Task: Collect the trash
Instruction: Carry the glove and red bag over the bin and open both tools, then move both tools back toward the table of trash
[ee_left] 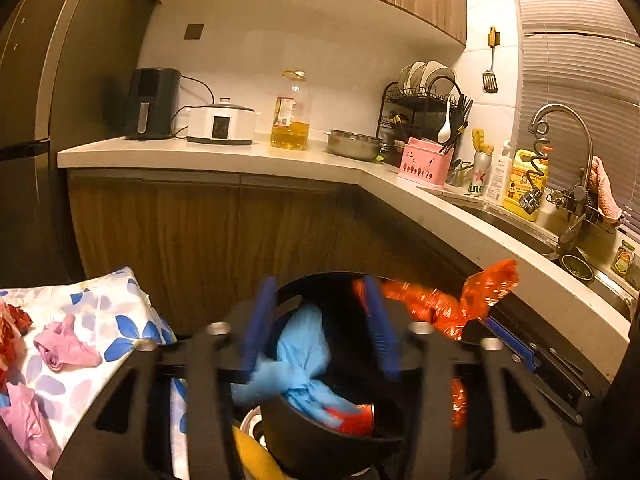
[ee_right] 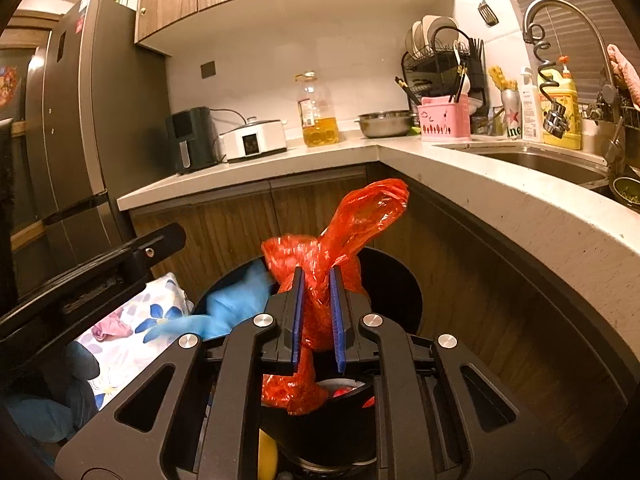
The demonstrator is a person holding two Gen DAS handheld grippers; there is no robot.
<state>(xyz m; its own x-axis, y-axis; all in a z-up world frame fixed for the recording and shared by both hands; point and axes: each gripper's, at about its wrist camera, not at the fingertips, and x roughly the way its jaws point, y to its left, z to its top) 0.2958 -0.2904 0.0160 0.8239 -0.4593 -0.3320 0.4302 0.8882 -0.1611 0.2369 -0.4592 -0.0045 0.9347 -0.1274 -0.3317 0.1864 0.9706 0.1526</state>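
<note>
Your right tongs (ee_right: 318, 312) are gripping a knotted red bag (ee_right: 320, 264) above the black bin (ee_right: 396, 280). Your left tongs (ee_left: 320, 328) are standing open over the bin, a blue bag (ee_left: 300, 356) lying loose between them inside it.

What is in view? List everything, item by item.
Bin: one, black, below both grippers.
Blue bag: one, knotted, in bin.
Red bag: one, over bin.
Pink bags: two, on floral cloth.
Fridge: one, grey, left.
Air fryer: one, black, counter.
Cooker: one, white.
Oil bottle: one, yellow.
Bowl: one, steel.
Caddy: one, pink.
Faucet: one, over sink.
Left gripper: open.
Right gripper: holding red bag.
</note>
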